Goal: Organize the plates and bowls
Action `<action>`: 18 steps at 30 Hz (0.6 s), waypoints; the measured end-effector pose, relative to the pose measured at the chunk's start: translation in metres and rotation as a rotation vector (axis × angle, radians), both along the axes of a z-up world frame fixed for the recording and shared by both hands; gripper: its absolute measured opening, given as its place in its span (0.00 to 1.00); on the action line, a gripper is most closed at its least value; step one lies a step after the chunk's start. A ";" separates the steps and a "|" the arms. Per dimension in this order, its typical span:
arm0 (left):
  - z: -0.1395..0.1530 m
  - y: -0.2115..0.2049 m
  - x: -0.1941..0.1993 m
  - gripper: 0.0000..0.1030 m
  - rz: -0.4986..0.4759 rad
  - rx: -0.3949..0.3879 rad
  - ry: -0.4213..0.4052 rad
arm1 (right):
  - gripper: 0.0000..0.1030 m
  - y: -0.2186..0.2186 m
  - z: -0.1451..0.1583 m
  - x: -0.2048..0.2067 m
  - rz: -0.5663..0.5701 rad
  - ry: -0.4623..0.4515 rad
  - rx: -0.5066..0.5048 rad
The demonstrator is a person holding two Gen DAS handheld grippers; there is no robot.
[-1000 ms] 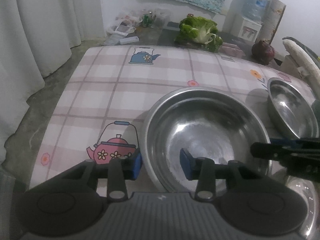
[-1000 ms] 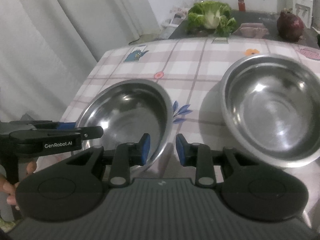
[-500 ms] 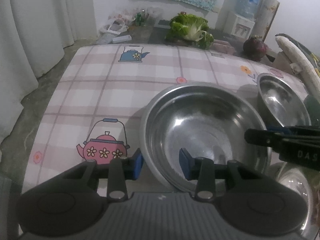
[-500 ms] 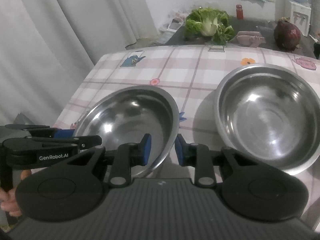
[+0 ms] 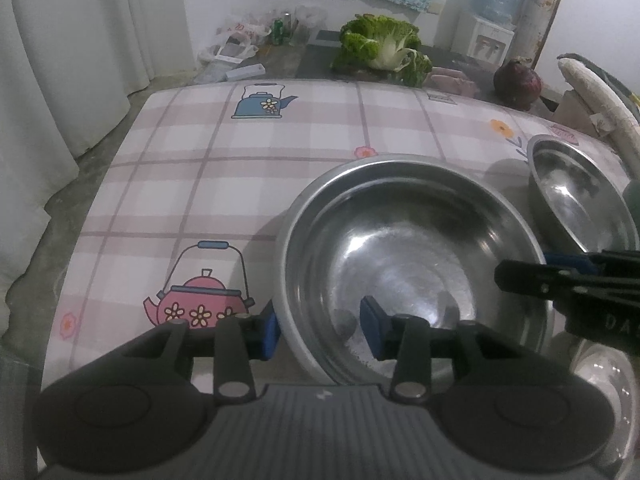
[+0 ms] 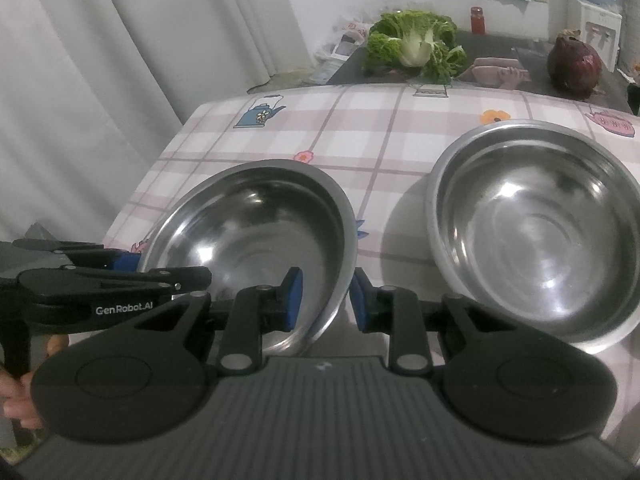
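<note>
A wide steel bowl (image 5: pixel 412 264) (image 6: pixel 256 236) sits tilted over the teapot-print tablecloth (image 5: pixel 256 168), with both grippers at its near rim. My left gripper (image 5: pixel 320 334) straddles the bowl's left rim. Its outer pad lies against the outside wall, its inner pad is inside the bowl, and its jaws are opening slightly. My right gripper (image 6: pixel 326 300) is shut on the same bowl's right rim, with one pad inside and one outside. In the right wrist view the left gripper (image 6: pixel 132 270) shows at the far rim. A second steel bowl (image 6: pixel 536 232) (image 5: pixel 576 200) rests to the right.
A clear glass dish (image 5: pixel 608 392) lies at the near right. Behind the table, a dark counter holds a green cabbage (image 5: pixel 380 48), a red cabbage (image 6: pixel 574 64) and a red-lidded jar (image 6: pixel 477 20). A white radish (image 5: pixel 600 96) lies at the right. White curtains (image 6: pixel 120 80) hang at the left.
Both grippers have kept their places on the bowl's rim. The bowl now covers more of the blue leaf print beside it. The left gripper's pads stand a little wider.
</note>
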State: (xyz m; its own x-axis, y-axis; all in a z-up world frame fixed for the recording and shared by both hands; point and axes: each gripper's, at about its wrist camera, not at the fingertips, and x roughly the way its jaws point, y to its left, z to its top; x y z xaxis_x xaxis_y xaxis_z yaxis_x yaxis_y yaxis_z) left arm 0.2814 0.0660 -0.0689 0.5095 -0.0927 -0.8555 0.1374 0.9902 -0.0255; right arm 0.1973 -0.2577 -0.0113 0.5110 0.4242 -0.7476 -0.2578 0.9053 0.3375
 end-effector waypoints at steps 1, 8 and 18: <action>0.000 0.000 0.000 0.41 0.001 -0.004 0.001 | 0.24 0.000 0.000 0.000 0.000 0.000 -0.001; 0.006 -0.002 -0.004 0.41 -0.011 0.002 -0.021 | 0.24 0.001 0.004 -0.001 0.005 -0.021 -0.008; 0.017 -0.003 -0.009 0.41 -0.013 0.006 -0.047 | 0.24 0.000 0.011 -0.004 0.010 -0.037 -0.004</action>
State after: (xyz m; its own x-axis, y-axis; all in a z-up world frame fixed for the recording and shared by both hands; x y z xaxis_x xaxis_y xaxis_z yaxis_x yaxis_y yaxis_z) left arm 0.2723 0.0628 -0.0522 0.5478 -0.0947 -0.8312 0.1516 0.9884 -0.0127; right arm 0.1934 -0.2578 0.0001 0.5344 0.4267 -0.7296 -0.2790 0.9039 0.3243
